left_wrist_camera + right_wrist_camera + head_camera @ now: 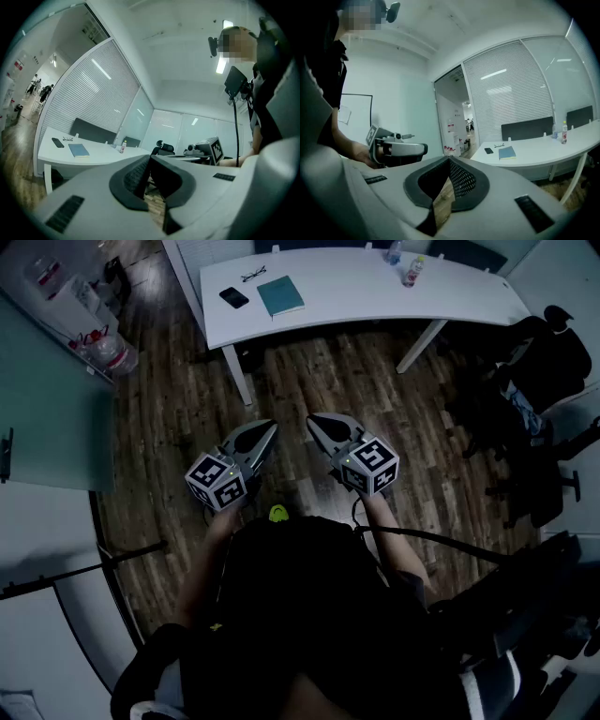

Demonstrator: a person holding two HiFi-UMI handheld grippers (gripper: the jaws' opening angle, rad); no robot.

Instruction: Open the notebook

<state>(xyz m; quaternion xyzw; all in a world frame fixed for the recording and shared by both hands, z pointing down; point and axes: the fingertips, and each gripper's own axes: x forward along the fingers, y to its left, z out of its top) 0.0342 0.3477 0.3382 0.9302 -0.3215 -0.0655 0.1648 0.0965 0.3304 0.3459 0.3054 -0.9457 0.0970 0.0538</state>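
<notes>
Task not begun. Teal notebook (280, 296) lies closed on white desk (375, 292), beside phone (233, 297), well apart from both grippers. Left gripper (266, 431) and right gripper (315, 422) pressed together, empty, over wood floor. All remains: approach, lift cover.

The notebook (280, 295) is teal, lying near the left edge of a plain white table (375, 292) beside a black phone (233, 297), while a clear bottle (412, 271) with a pink-red label stands toward the far edge. The floor (309, 390) is dark brown wood in streaky, mixed-tone planks, and the office chairs (553, 362) at the right are black. The left gripper (270, 427) and right gripper (312, 420) are pale grey with black pads (461, 179) textured in a fine dotted grid, and each carries a white cube, left cube (217, 482) and right cube (370, 465), printed with black square markers.
</notes>
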